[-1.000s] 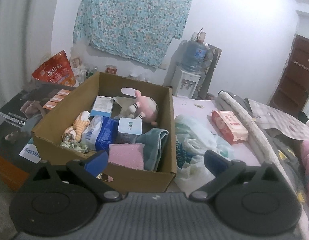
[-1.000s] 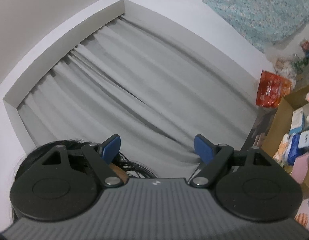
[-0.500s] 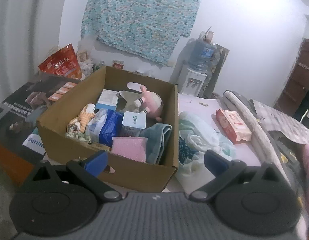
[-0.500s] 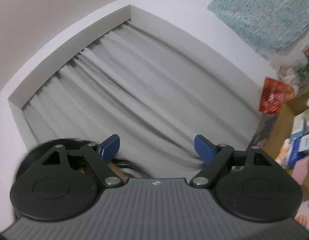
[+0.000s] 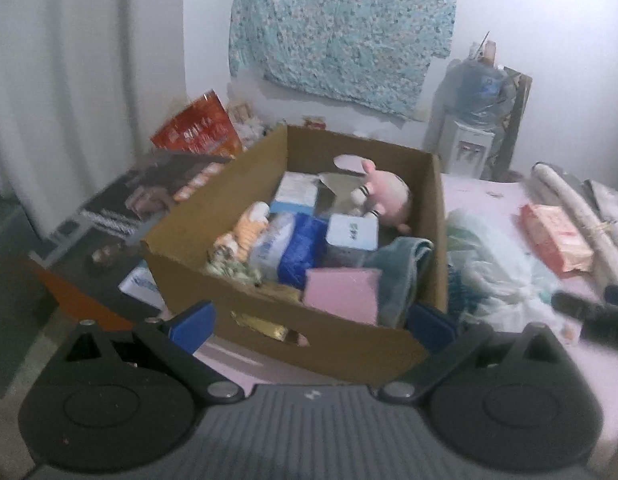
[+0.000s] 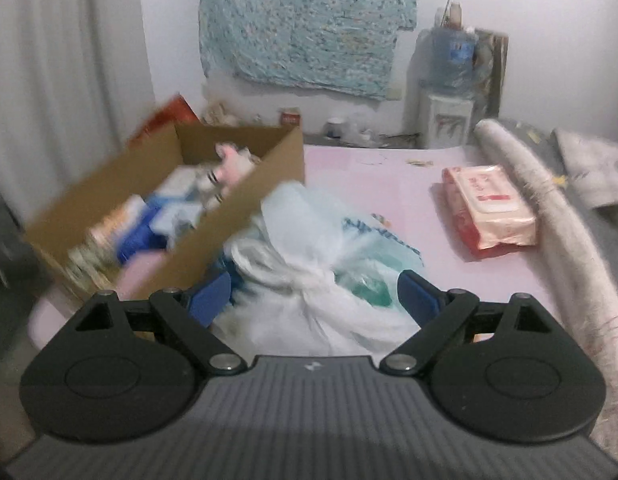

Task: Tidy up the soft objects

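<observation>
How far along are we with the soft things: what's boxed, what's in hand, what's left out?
Done: the cardboard box already holds a pink plush, a teal towel and a pink sponge.
In hand: nothing. The right gripper has just been opening over the knotted plastic bag, its fingers not pressing it; the left gripper is open, facing the box.
Left: the bag and the wipes pack on the pink surface.

Knotted plastic bag (image 6: 309,280) beside filled cardboard box (image 6: 237,216)

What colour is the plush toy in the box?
Pink, with striped cuffs. The plush toy shows best in the left wrist view.
</observation>
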Demonstrator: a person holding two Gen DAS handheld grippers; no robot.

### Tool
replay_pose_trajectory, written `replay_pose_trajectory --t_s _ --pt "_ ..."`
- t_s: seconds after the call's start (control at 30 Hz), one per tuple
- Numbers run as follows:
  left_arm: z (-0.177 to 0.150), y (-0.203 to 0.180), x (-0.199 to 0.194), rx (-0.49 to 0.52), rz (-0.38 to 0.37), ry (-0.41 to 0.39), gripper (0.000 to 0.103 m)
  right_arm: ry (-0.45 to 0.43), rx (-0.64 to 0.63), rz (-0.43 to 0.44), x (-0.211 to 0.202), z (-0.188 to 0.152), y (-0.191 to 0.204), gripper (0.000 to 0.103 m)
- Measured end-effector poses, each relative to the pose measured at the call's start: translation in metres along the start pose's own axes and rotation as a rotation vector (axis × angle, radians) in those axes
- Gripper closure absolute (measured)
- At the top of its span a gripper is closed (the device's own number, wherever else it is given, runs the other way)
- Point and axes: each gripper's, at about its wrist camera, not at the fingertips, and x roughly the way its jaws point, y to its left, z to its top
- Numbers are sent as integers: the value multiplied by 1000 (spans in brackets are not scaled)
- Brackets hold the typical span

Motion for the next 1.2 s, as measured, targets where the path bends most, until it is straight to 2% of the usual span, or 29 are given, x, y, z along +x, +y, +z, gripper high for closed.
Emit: replay_pose_trajectory --t_s 0.07,0.2,0.33,0.57,0.97,1.2 --pt "1 -3 0 31 40 -19 0 -2 -7 13 -1 -4 8 1" --pt "1 -7 0 89 70 -21 0 4 8 10 -7 -3 24 1" --pt "-1 -3 4 70 35 7 0 15 29 10 -12 0 32 1" --pt "-5 -2 11 69 50 45 0 61 34 26 -12 -1 35 1" --pt "-7 -10 16 152 8 74 0 93 48 14 -12 1 42 1" --pt "-7 -10 17 158 -16 90 0 116 42 12 -8 0 46 1"
